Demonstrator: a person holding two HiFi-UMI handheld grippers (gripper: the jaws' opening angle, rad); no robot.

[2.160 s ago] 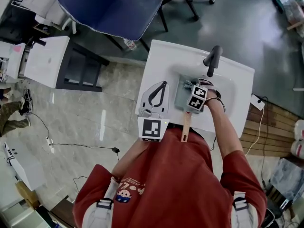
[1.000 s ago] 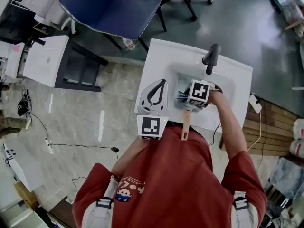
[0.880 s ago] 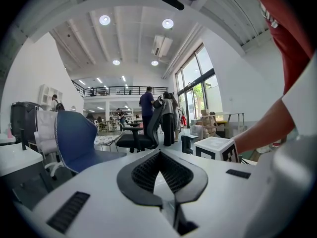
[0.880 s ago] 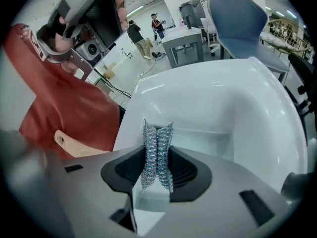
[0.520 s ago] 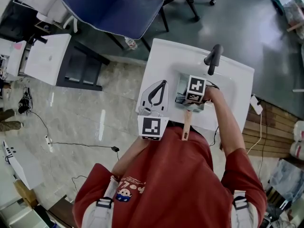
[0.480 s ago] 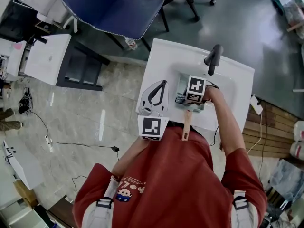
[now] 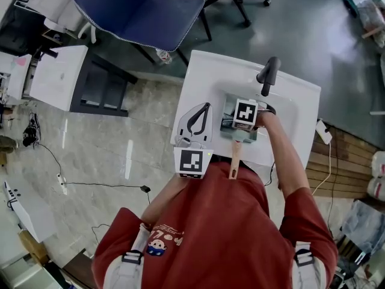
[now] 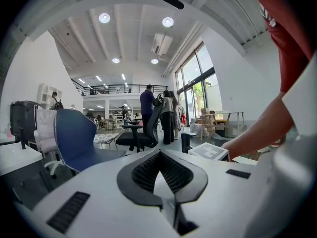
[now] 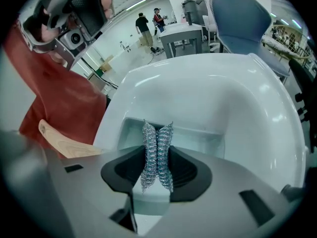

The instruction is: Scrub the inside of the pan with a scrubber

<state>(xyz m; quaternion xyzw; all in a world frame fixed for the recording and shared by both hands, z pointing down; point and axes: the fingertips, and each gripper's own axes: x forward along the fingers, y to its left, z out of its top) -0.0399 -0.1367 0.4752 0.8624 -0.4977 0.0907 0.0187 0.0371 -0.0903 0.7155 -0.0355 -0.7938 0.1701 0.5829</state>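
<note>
In the head view, a white sink unit [image 7: 204,77] with a black faucet [image 7: 268,74] is seen on a floor that is part marble and part grey. A blue chair [image 7: 141,8] and a white table [image 7: 57,77] are placed behind it. The left gripper [image 7: 207,107] is laid on the flat counter left of the basin, with the forearm kept close to the body. The right gripper [image 7: 236,123] is held over the basin with the arm stretched forward. The pan [image 7: 231,104] is set inside the basin under this gripper, and its wooden handle [image 7: 233,160] is pointed back over the front edge, toward the person.

In the left gripper view, a large bright hall with ceiling lamps is shown. The jaw tips are pressed together and nothing is held between them.

In the right gripper view, the jaws are closed on the steel scrubber [image 9: 157,152], which is squeezed upright between the pads. The pale pan is seen just below and beyond the scrubber. Contact between them cannot be judged.
</note>
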